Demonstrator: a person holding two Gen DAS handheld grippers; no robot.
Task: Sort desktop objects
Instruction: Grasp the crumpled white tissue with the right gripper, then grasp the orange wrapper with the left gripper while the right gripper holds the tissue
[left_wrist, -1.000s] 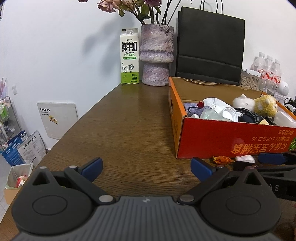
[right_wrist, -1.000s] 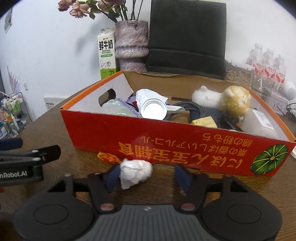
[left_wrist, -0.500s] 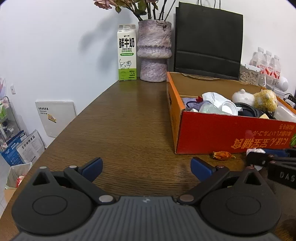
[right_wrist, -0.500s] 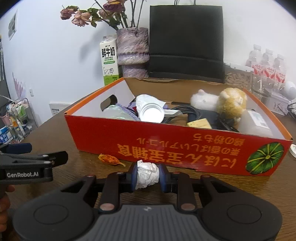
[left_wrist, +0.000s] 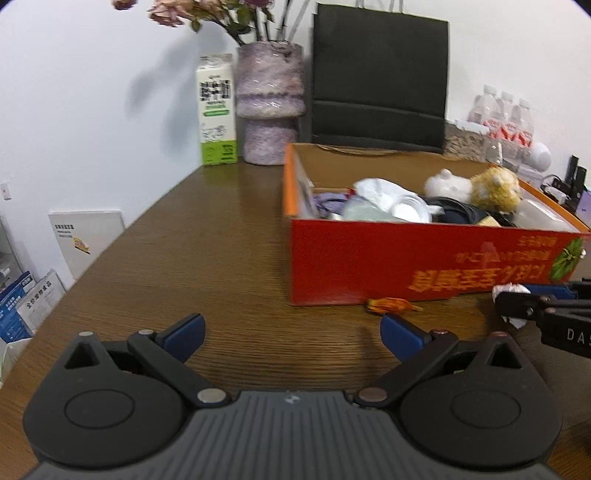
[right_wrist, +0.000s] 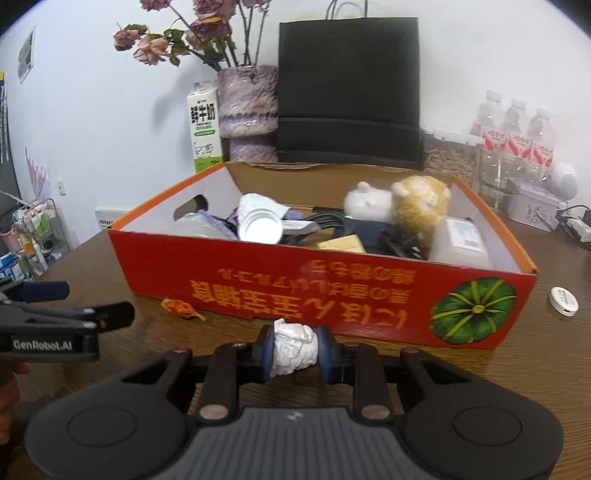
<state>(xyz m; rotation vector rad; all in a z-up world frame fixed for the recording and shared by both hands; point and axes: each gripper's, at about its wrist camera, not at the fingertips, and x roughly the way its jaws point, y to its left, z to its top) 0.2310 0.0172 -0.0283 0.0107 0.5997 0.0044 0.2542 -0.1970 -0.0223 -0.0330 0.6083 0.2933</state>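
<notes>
The right gripper (right_wrist: 295, 349) is clenching a crumpled white paper wad (right_wrist: 293, 347) just in front of the red box (right_wrist: 332, 291), presumably to drop it in, while the left gripper (left_wrist: 291, 332) is hovering spread and empty near the orange wrapper (left_wrist: 391, 304).

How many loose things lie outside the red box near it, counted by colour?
White: 2, a paper wad held in the right gripper and a small oval thing on the table.
Orange: 1, a wrapper by the box.
Total: 3.
</notes>
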